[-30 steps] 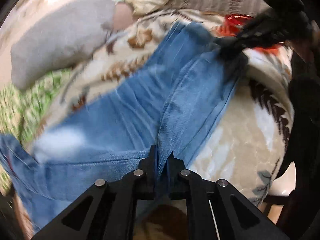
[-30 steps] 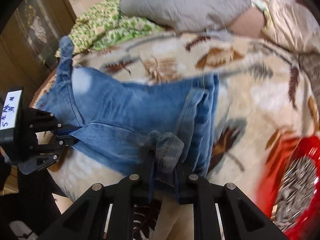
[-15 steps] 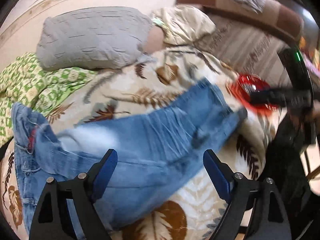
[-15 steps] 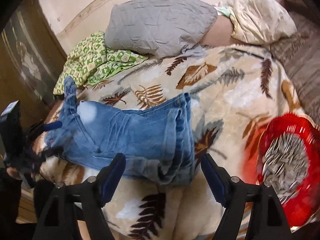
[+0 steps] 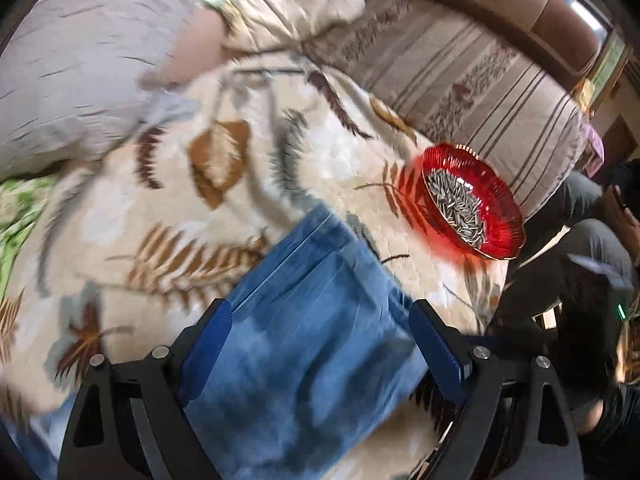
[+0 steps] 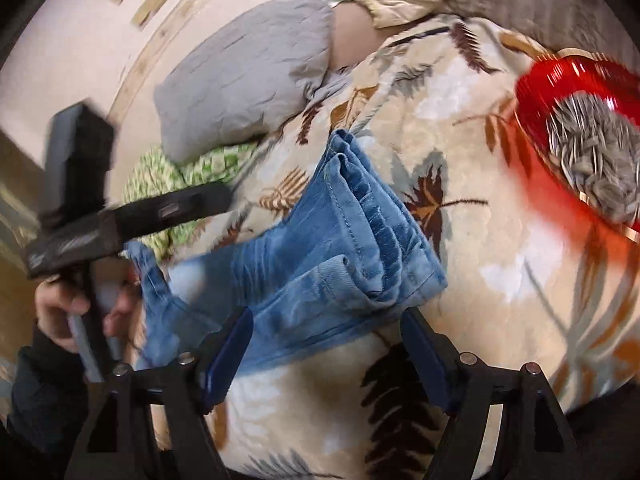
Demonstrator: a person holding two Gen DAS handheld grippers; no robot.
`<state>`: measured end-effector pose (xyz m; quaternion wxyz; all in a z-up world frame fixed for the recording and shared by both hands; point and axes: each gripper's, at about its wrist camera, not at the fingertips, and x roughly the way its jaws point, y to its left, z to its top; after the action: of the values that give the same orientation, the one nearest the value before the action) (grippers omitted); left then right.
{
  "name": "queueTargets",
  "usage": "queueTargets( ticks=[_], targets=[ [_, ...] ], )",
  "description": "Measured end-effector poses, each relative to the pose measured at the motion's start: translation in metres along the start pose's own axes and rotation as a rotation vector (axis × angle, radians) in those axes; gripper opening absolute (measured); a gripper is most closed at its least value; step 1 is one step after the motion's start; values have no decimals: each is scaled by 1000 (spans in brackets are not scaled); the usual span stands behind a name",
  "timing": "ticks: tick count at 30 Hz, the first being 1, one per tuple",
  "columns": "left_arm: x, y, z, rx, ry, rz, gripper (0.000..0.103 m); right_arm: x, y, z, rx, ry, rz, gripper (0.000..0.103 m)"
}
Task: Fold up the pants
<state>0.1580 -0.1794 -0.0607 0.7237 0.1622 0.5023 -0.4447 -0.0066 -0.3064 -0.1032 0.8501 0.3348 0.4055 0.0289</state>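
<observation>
Blue jeans (image 6: 332, 256) lie folded lengthwise on a leaf-patterned blanket (image 6: 480, 240), leg ends stacked toward the red bowl. In the left wrist view the jeans (image 5: 304, 352) fill the space between and below my open left gripper (image 5: 320, 344), which hovers over the leg end and holds nothing. My right gripper (image 6: 326, 344) is open and empty, just in front of the near edge of the jeans. The left gripper's body (image 6: 120, 216) shows in the right wrist view over the waist end.
A red glass bowl of sunflower seeds (image 5: 472, 208) sits on the blanket right of the jeans; it also shows in the right wrist view (image 6: 588, 140). A grey pillow (image 6: 248, 80), green patterned cloth (image 6: 168, 176) and a striped sofa back (image 5: 460, 76) lie behind.
Both grippers were shut on the jeans a second ago, then opened and let go. The left gripper has since swung right toward the leg end; the right has drawn nearer the jeans.
</observation>
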Motion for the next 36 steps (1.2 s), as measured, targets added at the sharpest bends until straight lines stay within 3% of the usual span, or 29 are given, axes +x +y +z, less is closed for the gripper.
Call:
queueTargets(
  ticks=[5, 7, 8, 9, 11, 12, 16, 19, 21, 22, 26, 28, 29, 31, 32, 34, 35, 36],
  targets=[
    [41, -16, 20, 62, 123, -16, 90, 9, 4, 4, 41, -31, -10, 77],
    [53, -20, 23, 88, 158, -5, 90, 20, 3, 5, 52, -21, -41, 71],
    [60, -21, 23, 95, 176, 1, 90, 26, 0, 4, 63, -12, -48, 58],
    [66, -21, 24, 97, 189, 2, 88, 31, -2, 3, 72, -3, -49, 38],
    [74, -18, 22, 83, 222, -4, 44, 39, -4, -2, 68, 8, -37, 19],
    [77, -15, 22, 72, 238, 4, 11, 39, -4, -3, 56, 0, -40, 11],
    [58, -15, 20, 100, 184, -2, 9, 28, 1, -7, 21, -58, -12, 6],
    [25, -11, 34, 69, 64, -52, 9, 7, 3, -6, -2, -168, 16, 5],
    [13, -7, 43, 50, 21, -75, 9, 3, -3, -6, 9, -194, 10, 5],
    [16, -6, 46, 46, 24, -64, 9, 6, -9, -6, 33, -182, 3, 5],
    [66, 7, 42, 1, 172, 38, 10, 35, -39, -14, 172, -68, -31, 4],
    [79, 7, 38, -8, 180, 52, 22, 34, -39, -14, 176, -59, -24, 5],
    [78, 8, 37, -19, 172, 75, 32, 33, -36, -12, 173, -53, -27, 8],
    [66, 16, 38, -57, 152, 138, 88, 28, -33, -9, 179, -39, -29, 13],
    [52, 22, 37, -90, 109, 139, 92, 24, -31, -8, 178, -37, -35, 16],
    [18, 37, 32, -153, 40, 115, 93, 12, -22, -11, 145, -64, -55, 35],
    [5, 43, 27, -174, 22, 118, 93, 5, -19, -12, 132, -81, -71, 72],
    [-10, 49, 21, -195, 3, 126, 93, -5, -14, -14, 129, -112, -80, 93]
  ],
)
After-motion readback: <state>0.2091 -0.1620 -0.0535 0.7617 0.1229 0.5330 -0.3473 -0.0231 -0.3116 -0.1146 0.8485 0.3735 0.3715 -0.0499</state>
